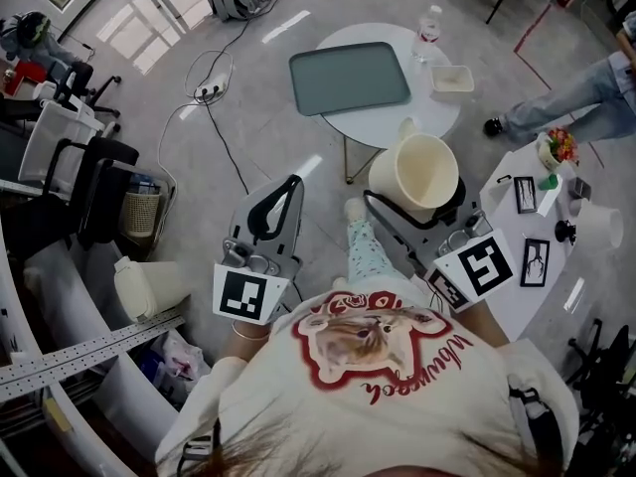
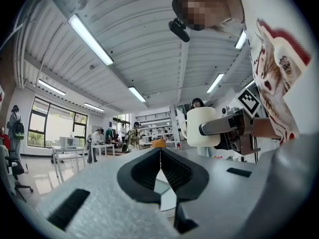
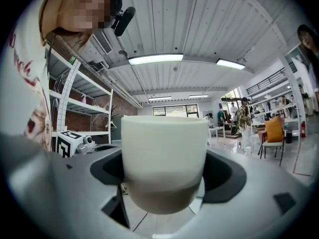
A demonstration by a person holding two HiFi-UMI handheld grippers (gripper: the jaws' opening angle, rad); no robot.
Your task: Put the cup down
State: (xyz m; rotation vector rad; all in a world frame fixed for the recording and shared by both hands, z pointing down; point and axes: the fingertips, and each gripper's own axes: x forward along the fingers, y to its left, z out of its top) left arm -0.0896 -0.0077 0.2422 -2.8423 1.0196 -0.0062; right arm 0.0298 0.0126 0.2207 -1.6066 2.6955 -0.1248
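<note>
So the right gripper (image 3: 164, 179) is clamped onto the one cream cup (image 3: 164, 148), with a jaw pressed against each side. The cup is held upright and off the ground. From the head view, its open mouth (image 1: 415, 170) is seen just short of the round white table (image 1: 437, 112), with nothing under it but floor. The left gripper (image 2: 160, 152) is squeezed fully closed with nothing caught between its jaws, and it's held out beside the right one (image 1: 415, 207), the two well apart. Two marker cubes are counted, one per gripper (image 1: 246, 294) (image 1: 484, 266). On the round table, one grey-green tray (image 1: 350, 78), one water bottle (image 1: 429, 25) and one small white box (image 1: 452, 79) are laid out, and the tray itself is bare. Off to the right, a second white table (image 1: 517, 296) is seen with two dark framed cards (image 1: 525, 195) (image 1: 535, 262) on it.
</note>
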